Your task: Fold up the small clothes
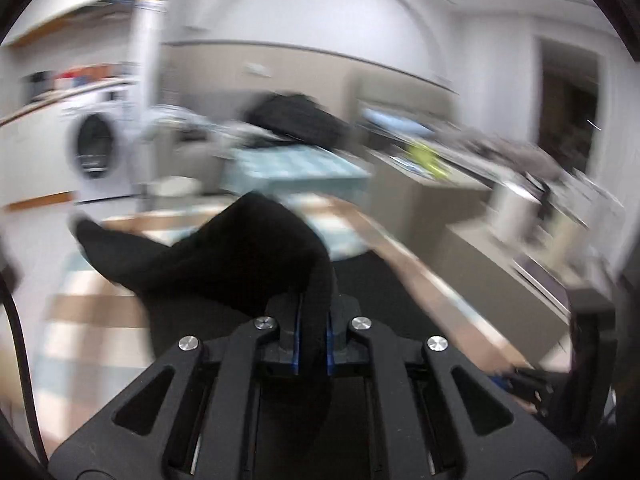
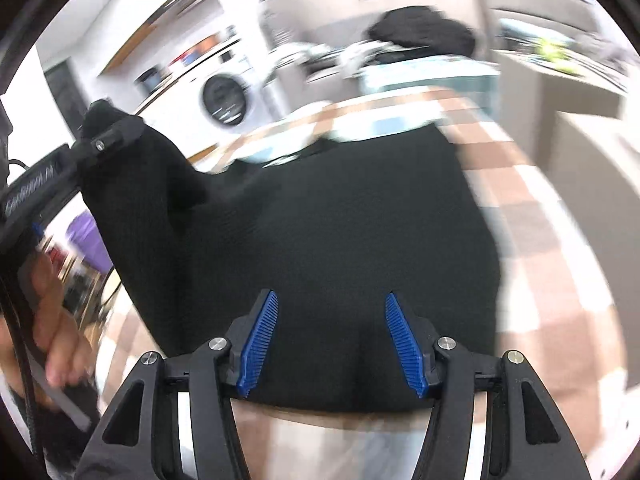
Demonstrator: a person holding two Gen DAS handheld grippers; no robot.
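Observation:
A small black garment lies partly on a checked tablecloth. My left gripper is shut on one corner of it and holds that corner lifted, so the cloth drapes down from the jaws. The left gripper also shows in the right wrist view, at the upper left with the cloth hanging from it. My right gripper is open, its blue pads spread just above the garment's near edge, gripping nothing.
A light blue basket with a heap of dark clothes stands at the table's far side. A washing machine is at the back left, and a grey counter with clutter runs along the right. Both views are motion-blurred.

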